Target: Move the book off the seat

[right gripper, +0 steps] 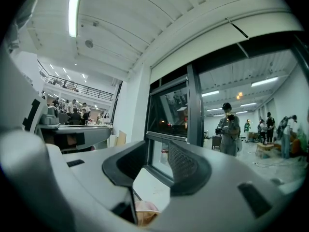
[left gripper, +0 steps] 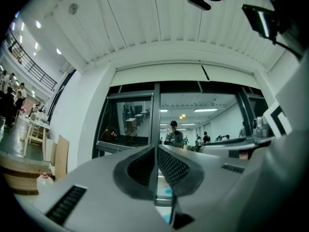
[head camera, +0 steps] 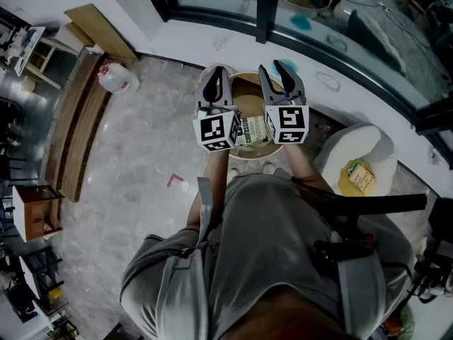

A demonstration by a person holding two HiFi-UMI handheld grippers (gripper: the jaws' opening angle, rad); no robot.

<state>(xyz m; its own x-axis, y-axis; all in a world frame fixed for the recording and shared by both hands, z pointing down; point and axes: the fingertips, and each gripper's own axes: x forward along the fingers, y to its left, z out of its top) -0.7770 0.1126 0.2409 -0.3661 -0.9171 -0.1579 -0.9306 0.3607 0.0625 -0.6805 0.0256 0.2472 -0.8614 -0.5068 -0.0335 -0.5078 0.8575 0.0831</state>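
Marble floor (head camera: 134, 154) is showing below. Book (head camera: 251, 129) is lying on round seat (head camera: 244, 77). Left gripper (head camera: 218, 73) is hovering at book's 10 o'clock with jaws pressing together on nothing, right gripper (head camera: 273, 68) at 2 o'clock with jaws standing apart, empty.

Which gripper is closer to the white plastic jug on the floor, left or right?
Left. In the head view, the left gripper hangs to the right of the white plastic jug; the right gripper is farther right, beyond the left one.
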